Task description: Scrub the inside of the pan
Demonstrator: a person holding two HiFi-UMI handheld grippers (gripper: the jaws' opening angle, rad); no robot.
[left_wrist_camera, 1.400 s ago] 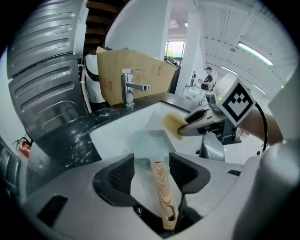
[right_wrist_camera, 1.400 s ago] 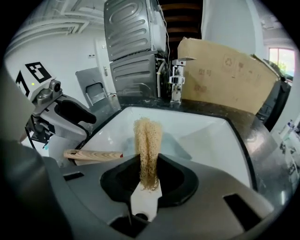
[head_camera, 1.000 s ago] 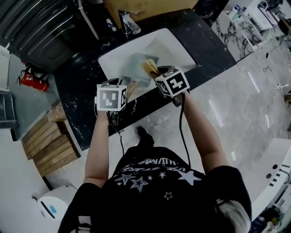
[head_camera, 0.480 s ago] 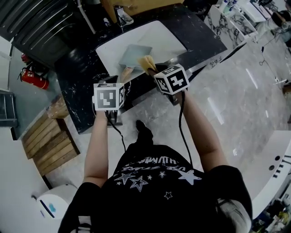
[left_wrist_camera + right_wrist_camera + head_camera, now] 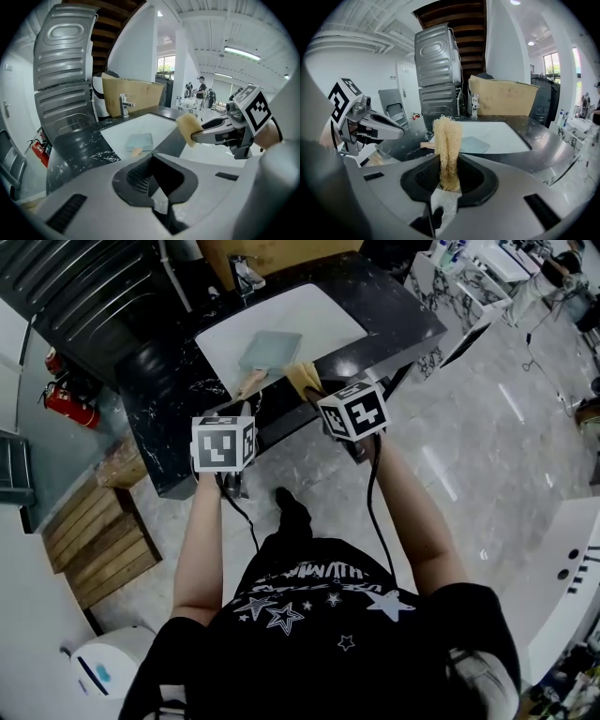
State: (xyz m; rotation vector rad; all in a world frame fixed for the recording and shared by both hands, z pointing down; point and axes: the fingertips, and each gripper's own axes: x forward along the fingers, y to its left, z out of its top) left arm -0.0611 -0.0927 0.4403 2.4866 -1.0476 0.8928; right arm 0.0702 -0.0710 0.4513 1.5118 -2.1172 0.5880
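So at this point the pan [image 5: 269,350] was lying flat in the white sink [image 5: 319,315], set into the black counter [image 5: 169,390], and both grippers were well short of it, held out in the air on the person's side of the counter.

The right gripper [image 5: 449,185] had its jaws clamped on the bottom end of a loofah [image 5: 447,140], with most of the pad sticking up free above the pinch. The left gripper [image 5: 161,204] was squeezed fully closed with nothing in it.

What I'd worry about:
- Nothing was steadying the pan. If the loofah went in and pushed hard, I'd expect a light pan on a smooth sink floor to skate or spin instead of getting scrubbed.
- The left jaws would have to come apart before they could take the handle [image 5: 251,383]. Going in closed would probably just knock it sideways.
- The loofah was held only at one end and looked floppy, so under pressure it could fold over or pull out of the grip, and then bare jaw tips would scrape the pan.

Orientation: the pan was a squarish pale blue-grey thing with a short wooden handle. Its long axis ran from the body, further back in the sink, down through the handle to the sink's front edge. The handle pointed back toward the person and a bit to their left — which put it closer to the left gripper's side. I couldn't make out the rim height from any view.
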